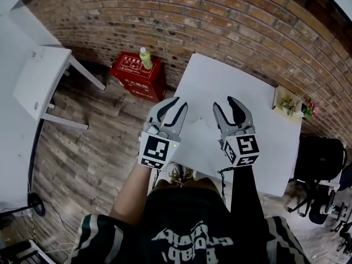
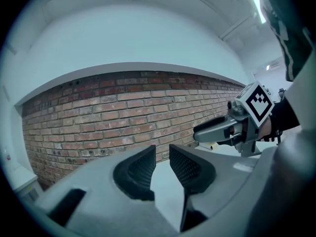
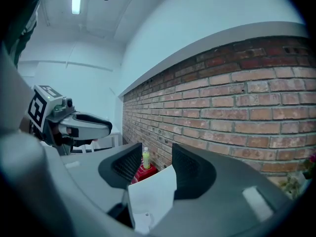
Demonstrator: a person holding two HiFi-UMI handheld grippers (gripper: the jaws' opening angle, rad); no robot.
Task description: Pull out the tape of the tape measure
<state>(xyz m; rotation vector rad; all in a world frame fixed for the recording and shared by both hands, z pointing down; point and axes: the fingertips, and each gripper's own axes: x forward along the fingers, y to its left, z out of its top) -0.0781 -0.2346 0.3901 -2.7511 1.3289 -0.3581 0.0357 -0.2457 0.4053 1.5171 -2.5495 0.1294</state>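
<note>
I can make out no tape measure in any view. Both grippers hover over the near part of a white table [image 1: 236, 76], side by side and pointing at the brick wall. My left gripper [image 1: 174, 104] is open, and in its own view nothing lies between its jaws [image 2: 163, 158]. My right gripper [image 1: 224, 103] is open wider; between its jaws [image 3: 157, 158] only the white tabletop [image 3: 154, 191] shows. Each gripper appears in the other's view: the right gripper [image 2: 217, 131] and the left gripper [image 3: 84, 125]. A small faint mark [image 1: 206, 124] lies on the table between them.
A red box [image 1: 137, 75] with a green bottle [image 1: 145, 58] on it stands on the floor by the wall, left of the table. A small white side table [image 1: 39, 81] is further left. A flower box [image 1: 287, 102] sits on the table's right corner, with a black chair [image 1: 319, 158] beyond it.
</note>
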